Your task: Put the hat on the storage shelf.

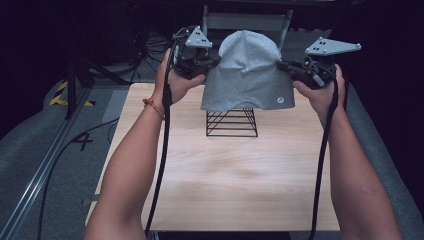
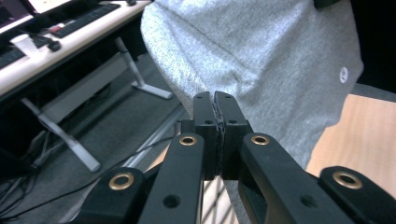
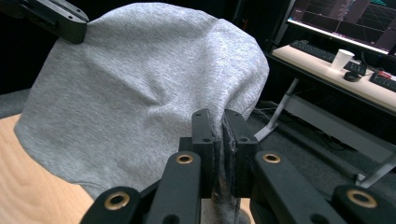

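A grey knit beanie [image 1: 247,70] hangs in the air above a black wire stand [image 1: 231,122] on the wooden table [image 1: 225,175]. My left gripper [image 1: 212,64] is shut on the beanie's left edge, and my right gripper [image 1: 284,65] is shut on its right edge. In the left gripper view the black jaws [image 2: 215,100] pinch the grey fabric [image 2: 261,56] tight. The right gripper view shows its jaws [image 3: 215,116] clamped on a fold of the beanie [image 3: 140,88], with the other gripper [image 3: 56,18] at the top left. A small round logo [image 1: 281,99] marks the beanie's lower right.
A desk with keyboards, a monitor and a white cup [image 3: 342,59] stands beyond the table. Cables and a tripod leg [image 1: 75,82] lie on the grey floor at the left. A metal rail [image 1: 45,165] runs along the table's left side.
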Available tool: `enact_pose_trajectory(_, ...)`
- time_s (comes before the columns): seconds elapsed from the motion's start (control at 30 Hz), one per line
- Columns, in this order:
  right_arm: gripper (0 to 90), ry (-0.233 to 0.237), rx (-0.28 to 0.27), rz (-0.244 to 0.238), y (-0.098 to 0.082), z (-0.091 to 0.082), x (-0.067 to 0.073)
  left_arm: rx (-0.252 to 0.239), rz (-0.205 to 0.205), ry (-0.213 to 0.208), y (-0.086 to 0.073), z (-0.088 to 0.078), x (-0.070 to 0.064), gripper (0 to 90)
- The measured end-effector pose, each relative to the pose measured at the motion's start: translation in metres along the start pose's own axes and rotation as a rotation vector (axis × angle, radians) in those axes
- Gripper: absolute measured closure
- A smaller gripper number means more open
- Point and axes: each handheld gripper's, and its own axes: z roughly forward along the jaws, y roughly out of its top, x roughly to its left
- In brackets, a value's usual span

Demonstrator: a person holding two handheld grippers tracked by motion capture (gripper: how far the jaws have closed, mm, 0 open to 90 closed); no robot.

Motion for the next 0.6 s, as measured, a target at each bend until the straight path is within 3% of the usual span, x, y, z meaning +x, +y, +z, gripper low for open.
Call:
enact_pose_trajectory(0.3,84.6,-0.016,-0.016,0.039,0.0,0.019,-0.019,0.016,-0.006,0.026,0.011,0.014,0.02,89.0)
enact_pose_trajectory(0.6,84.6,-0.008,0.019,0.055,-0.011,0.045,-0.026,0.052,-0.052,0.035,-0.005,0.03,0.037,88.9)
